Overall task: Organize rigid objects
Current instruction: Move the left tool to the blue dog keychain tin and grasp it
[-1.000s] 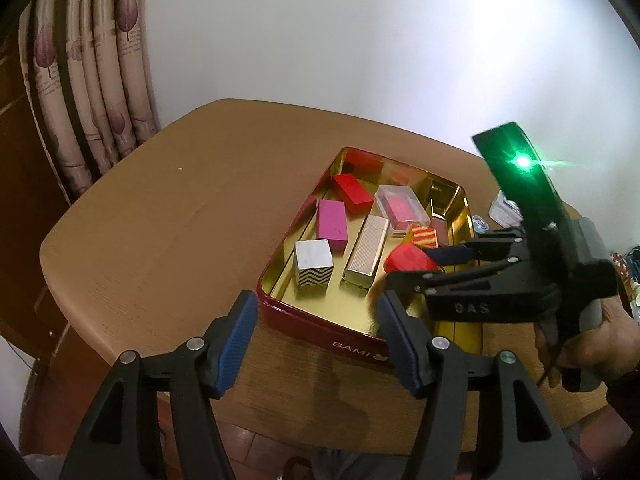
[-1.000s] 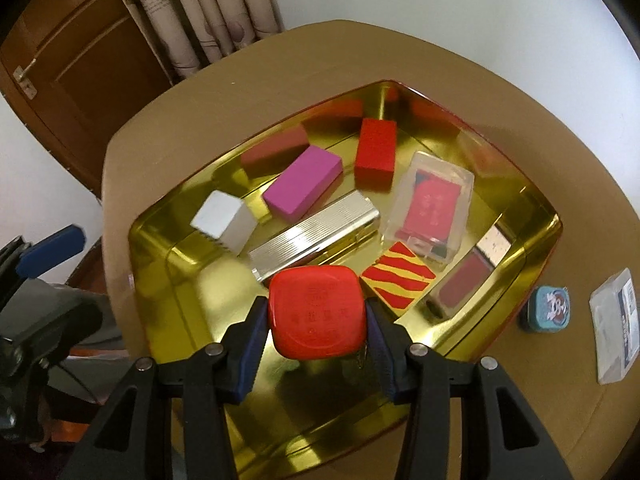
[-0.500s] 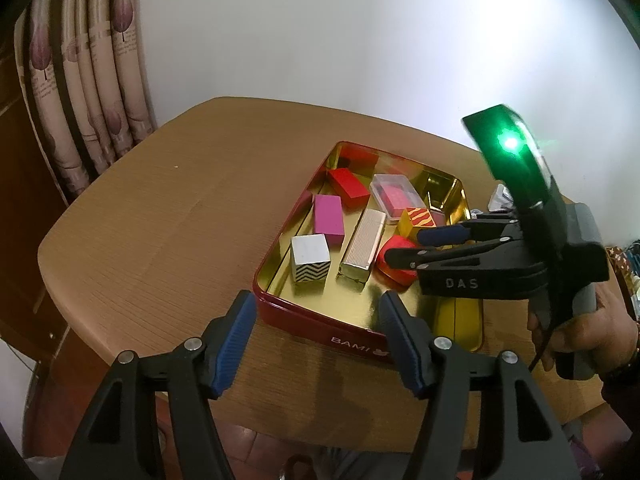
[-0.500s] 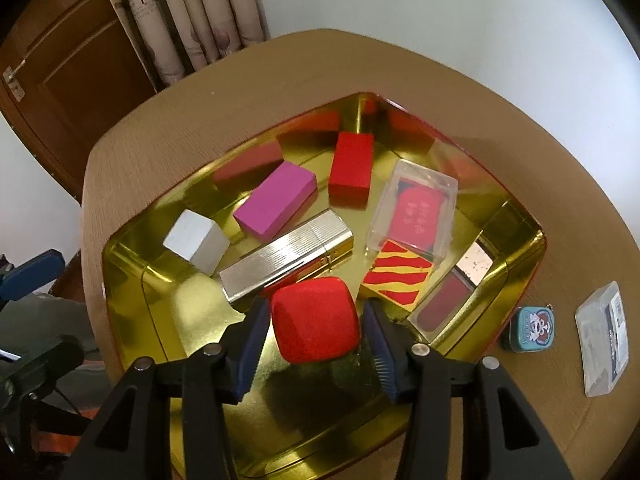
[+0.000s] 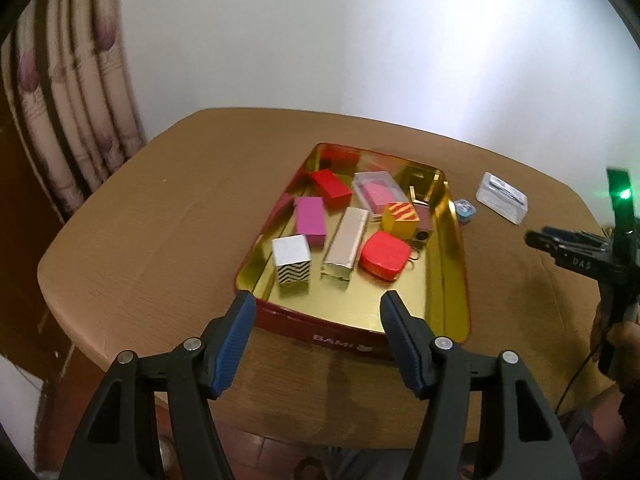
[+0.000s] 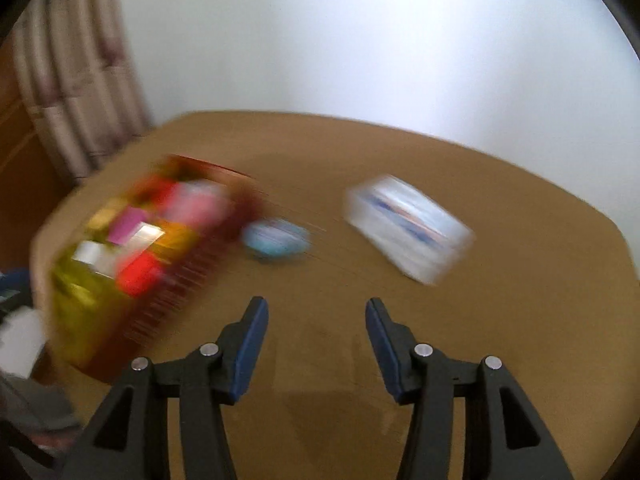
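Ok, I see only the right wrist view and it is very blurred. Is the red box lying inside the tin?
Observer: Yes. The red box lies flat on the floor of the tin, beside the silver bar.
Operator: And is the left gripper holding something?
Observer: No. The left gripper is open and empty, in front of the tin's near wall.
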`<state>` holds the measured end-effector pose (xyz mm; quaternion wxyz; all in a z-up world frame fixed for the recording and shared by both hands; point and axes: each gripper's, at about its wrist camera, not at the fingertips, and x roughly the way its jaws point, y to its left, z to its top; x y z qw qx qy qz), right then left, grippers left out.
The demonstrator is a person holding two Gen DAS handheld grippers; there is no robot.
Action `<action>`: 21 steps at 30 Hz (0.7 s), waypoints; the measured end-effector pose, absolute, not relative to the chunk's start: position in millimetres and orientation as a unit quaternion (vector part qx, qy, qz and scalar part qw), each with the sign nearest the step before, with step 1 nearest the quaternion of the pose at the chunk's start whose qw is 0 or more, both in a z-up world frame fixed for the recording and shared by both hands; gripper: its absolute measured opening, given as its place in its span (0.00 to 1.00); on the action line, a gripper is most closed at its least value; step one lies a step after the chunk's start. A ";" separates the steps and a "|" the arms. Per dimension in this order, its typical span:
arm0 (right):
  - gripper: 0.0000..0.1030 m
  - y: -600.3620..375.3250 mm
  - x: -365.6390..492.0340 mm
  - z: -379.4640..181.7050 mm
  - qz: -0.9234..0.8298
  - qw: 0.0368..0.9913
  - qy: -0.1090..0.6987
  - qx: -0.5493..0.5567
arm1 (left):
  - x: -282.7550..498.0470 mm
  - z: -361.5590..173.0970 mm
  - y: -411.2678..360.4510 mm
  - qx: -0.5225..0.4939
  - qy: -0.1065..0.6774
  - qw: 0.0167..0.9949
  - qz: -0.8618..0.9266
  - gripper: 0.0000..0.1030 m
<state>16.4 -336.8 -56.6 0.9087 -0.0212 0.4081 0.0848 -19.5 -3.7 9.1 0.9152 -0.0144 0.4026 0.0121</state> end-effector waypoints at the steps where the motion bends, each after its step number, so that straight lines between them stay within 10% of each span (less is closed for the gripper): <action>1: 0.50 -355.0 12.5 -62.4 0.063 0.908 0.413 -0.023 | -20.8 11.3 -8.5 -0.007 0.399 0.917 0.008 0.59; 21: 0.57 -490.3 -3.2 -82.1 -0.035 0.917 0.396 0.030 | 91.3 43.3 -188.1 0.209 0.387 0.835 -0.331 0.64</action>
